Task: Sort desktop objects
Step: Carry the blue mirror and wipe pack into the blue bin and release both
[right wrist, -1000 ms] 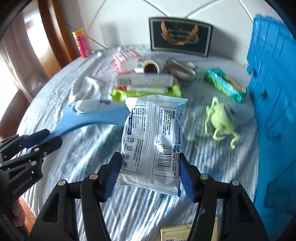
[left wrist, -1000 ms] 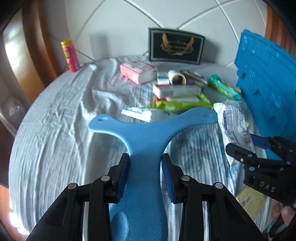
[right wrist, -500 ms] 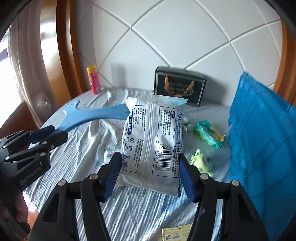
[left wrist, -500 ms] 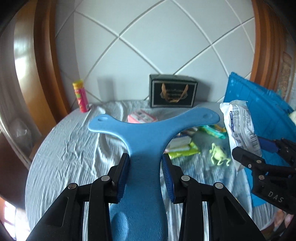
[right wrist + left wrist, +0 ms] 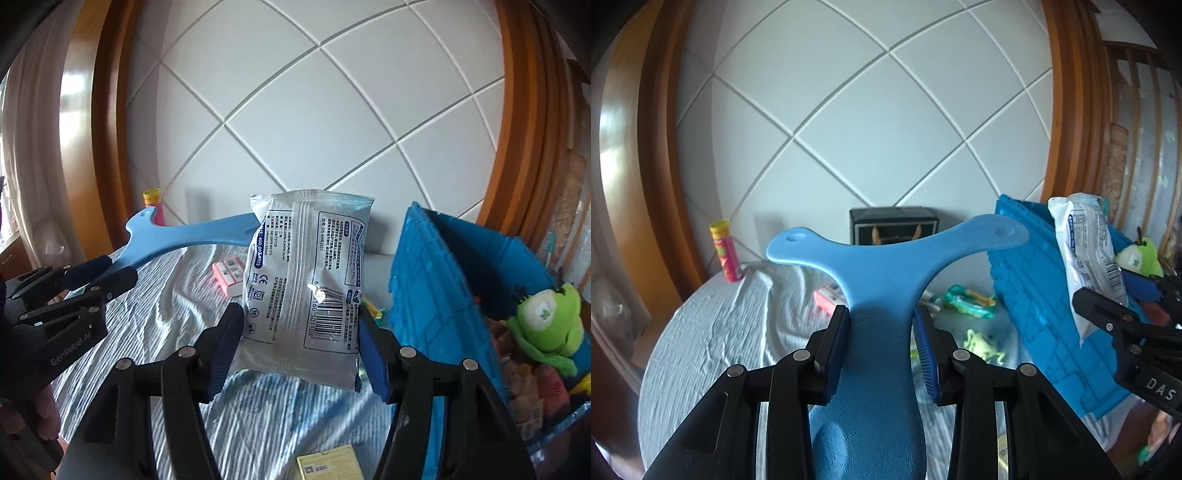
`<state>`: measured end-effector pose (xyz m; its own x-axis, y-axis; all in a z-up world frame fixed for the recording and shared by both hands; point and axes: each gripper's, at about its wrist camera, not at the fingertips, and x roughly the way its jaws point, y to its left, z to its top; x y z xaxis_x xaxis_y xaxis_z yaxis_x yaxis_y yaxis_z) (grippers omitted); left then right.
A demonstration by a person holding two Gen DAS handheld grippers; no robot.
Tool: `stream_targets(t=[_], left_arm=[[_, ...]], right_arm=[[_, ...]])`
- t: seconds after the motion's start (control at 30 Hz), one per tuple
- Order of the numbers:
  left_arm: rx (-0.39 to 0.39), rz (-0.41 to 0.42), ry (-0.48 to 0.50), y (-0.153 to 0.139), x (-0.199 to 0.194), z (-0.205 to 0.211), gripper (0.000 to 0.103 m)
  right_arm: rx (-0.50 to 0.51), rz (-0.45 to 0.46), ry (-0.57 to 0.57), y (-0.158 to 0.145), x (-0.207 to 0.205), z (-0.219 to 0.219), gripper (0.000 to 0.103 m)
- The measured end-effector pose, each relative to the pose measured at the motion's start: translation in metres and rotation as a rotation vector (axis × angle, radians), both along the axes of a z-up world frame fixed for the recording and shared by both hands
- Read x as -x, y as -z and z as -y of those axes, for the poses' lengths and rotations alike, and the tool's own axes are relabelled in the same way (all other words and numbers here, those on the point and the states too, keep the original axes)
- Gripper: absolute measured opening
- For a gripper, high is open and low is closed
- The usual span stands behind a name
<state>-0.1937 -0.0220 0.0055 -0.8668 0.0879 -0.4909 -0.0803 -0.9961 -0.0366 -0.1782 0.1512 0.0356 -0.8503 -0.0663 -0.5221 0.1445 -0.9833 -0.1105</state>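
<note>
Left gripper (image 5: pixel 881 347): fingers clamp the flat blue Y-shaped plastic piece (image 5: pixel 886 280), left of the blue ribbed plastic crate (image 5: pixel 1030 291).
Right gripper (image 5: pixel 301 354): fingers clamp the white printed foil packet (image 5: pixel 306 273), beside the crate.

Your crate (image 5: pixel 436 280) stands on the counter's (image 5: pixel 713 339) right w/ plush toy (image 5: pixel 546 325) in it, box (image 5: pixel 894 225) behind at the wall, tube (image 5: pixel 724 249) far left, packets (image 5: pixel 967 301) btw.

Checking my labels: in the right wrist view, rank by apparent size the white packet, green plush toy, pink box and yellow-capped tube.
1. white packet, though nearness inflates it
2. green plush toy
3. pink box
4. yellow-capped tube, partly hidden
</note>
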Motion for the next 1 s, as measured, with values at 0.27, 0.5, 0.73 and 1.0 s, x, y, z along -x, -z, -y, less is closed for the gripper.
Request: stream_targets(t=[0.27,0.5,0.73,1.0], left_arm=[[-0.013,-0.036,0.075,-0.016,0.002,-0.058,0.035],[-0.009,-0.073,0.141,-0.037,0.001,-0.167,0.035],[0.013,-0.005,0.243,-0.036,0.005,-0.314,0.035],[0.063,0.072,0.270,-0.014,0.008,-0.408,0.035]], right_arm=[[-0.013,-0.072,0.111,-0.031,-0.030,-0.057,0.060],[-0.013,-0.121,0.190,-0.052,-0.053,-0.155,0.060],[-0.024,-0.099,0.275,-0.048,-0.069,-0.274,0.060],[0.019,-0.016,0.329,-0.019,-0.073,-0.373,0.060]])
